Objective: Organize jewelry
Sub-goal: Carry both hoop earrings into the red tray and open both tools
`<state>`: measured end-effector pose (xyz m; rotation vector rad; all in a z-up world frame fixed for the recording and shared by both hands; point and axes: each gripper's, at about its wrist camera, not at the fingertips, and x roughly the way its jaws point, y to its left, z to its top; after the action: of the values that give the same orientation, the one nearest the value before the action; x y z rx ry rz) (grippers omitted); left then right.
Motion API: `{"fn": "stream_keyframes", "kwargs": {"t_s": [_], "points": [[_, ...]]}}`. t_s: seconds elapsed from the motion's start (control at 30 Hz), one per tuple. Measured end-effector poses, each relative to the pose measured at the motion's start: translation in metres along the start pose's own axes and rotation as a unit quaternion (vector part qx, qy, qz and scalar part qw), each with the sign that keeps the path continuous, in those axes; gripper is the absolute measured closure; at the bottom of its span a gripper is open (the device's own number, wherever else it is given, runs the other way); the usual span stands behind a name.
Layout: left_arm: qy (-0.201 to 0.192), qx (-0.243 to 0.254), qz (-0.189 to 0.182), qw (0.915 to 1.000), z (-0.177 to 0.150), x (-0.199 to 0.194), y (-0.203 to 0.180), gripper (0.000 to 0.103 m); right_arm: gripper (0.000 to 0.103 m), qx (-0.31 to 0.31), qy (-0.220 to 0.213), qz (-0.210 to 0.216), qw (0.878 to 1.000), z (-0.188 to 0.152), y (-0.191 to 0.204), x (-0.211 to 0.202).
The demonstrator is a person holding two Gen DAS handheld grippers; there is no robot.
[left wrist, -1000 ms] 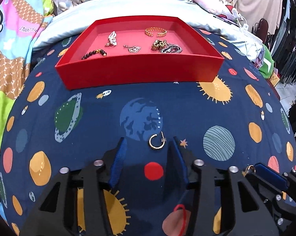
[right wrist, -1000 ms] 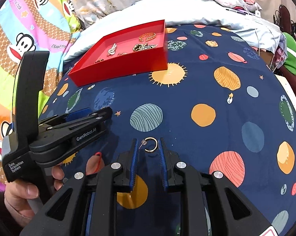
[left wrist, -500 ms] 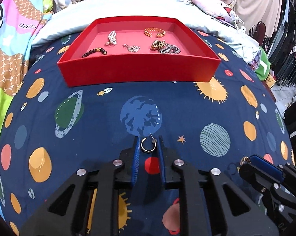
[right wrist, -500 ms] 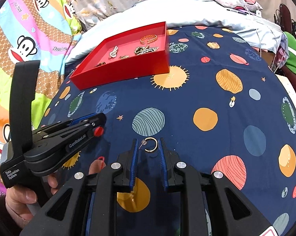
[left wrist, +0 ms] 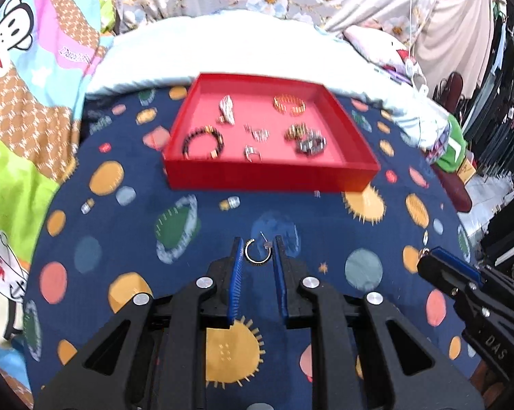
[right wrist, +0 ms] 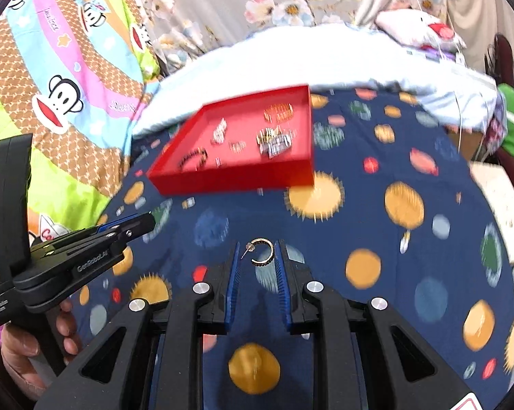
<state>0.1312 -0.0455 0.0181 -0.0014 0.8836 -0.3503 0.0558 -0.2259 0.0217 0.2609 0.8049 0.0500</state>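
Observation:
A red tray (left wrist: 267, 174) (right wrist: 233, 181) stands at the far side of the planet-print cloth and holds several pieces of jewelry, among them a dark bead bracelet (left wrist: 202, 140) and a gold bracelet (left wrist: 288, 104). My left gripper (left wrist: 258, 251) is shut on a hoop earring (left wrist: 257, 253) and holds it above the cloth. My right gripper (right wrist: 257, 253) is shut on a second gold hoop earring (right wrist: 262, 252), also lifted. Each gripper shows in the other's view, the right one (left wrist: 462, 283) and the left one (right wrist: 86, 249).
The blue planet-print cloth (left wrist: 120, 239) covers the surface. A pale pillow (left wrist: 222, 44) lies behind the tray, cartoon bedding (right wrist: 69, 85) to the left. Clothes and a green item (left wrist: 455, 150) lie off the right edge.
The left gripper closed on its earring and lifted it. Both grippers have risen with their earrings, and the tray now sits farther off and seen more from above.

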Motion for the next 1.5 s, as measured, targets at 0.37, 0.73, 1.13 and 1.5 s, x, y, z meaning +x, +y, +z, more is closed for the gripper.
{"fn": "stream_keyframes", "kwargs": {"t_s": [0.37,0.73,1.13,1.5], "points": [[-0.061,0.0,0.0,0.9981,0.069,-0.001,0.002,0.087,0.084,-0.017,-0.053,0.02,0.998,0.079,0.006,0.01],[-0.068,0.005,-0.002,0.9977,0.14,0.053,-0.002,0.087,0.084,-0.013,-0.045,0.029,0.998,0.156,-0.003,0.078],[-0.029,0.012,0.006,0.9995,0.168,0.129,-0.003,0.087,0.084,0.001,-0.007,0.019,1.0,0.184,-0.022,0.161],[-0.023,0.01,0.032,0.9992,0.171,0.145,-0.001,0.07,0.079,-0.009,-0.007,0.008,1.0,0.188,-0.019,0.177]]}}
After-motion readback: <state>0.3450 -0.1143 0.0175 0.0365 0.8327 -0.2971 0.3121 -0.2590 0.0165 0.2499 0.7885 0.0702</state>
